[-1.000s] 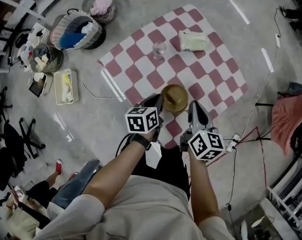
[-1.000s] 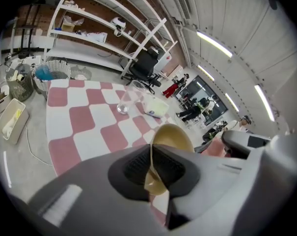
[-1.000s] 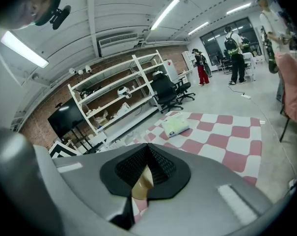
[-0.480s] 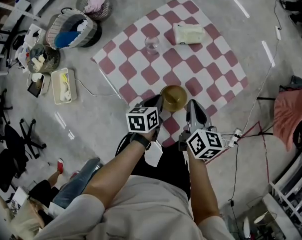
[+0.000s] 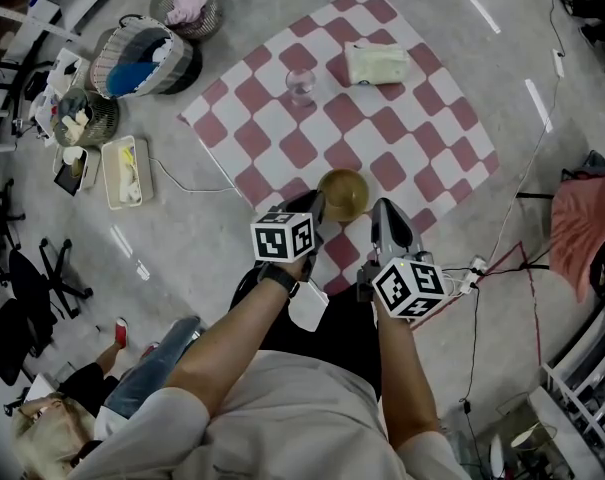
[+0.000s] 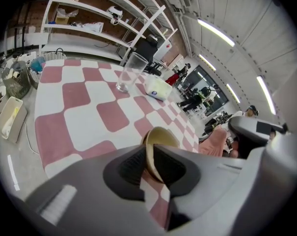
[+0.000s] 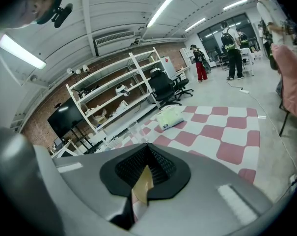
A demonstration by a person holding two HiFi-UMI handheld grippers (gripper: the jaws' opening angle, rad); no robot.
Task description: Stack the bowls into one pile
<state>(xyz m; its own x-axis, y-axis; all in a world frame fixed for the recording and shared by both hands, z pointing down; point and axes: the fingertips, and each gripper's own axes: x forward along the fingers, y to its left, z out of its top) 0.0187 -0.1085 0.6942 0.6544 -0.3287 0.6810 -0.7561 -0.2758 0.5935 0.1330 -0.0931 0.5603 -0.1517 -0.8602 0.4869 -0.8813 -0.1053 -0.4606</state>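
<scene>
A tan bowl (image 5: 344, 193) sits at the near edge of the red-and-white checked cloth (image 5: 422, 138) on the floor. My left gripper (image 5: 317, 211) is at the bowl's left side, shut on its rim. The thin rim (image 6: 155, 149) stands upright between the dark pads in the left gripper view. My right gripper (image 5: 380, 216) is at the bowl's right side, also shut on the rim. A tan sliver of the bowl (image 7: 142, 183) shows between its pads in the right gripper view. I cannot tell whether this is one bowl or several nested.
A clear glass (image 5: 300, 86) and a pale tissue box (image 5: 375, 64) stand farther back on the cloth. Baskets (image 5: 142, 63), a white tray (image 5: 128, 172) and cables (image 5: 192, 188) lie to the left on the concrete floor. A pink cloth (image 5: 587, 228) hangs at the right.
Both grippers stay shut on the bowl in the same place. Only the head view has shifted slightly.
</scene>
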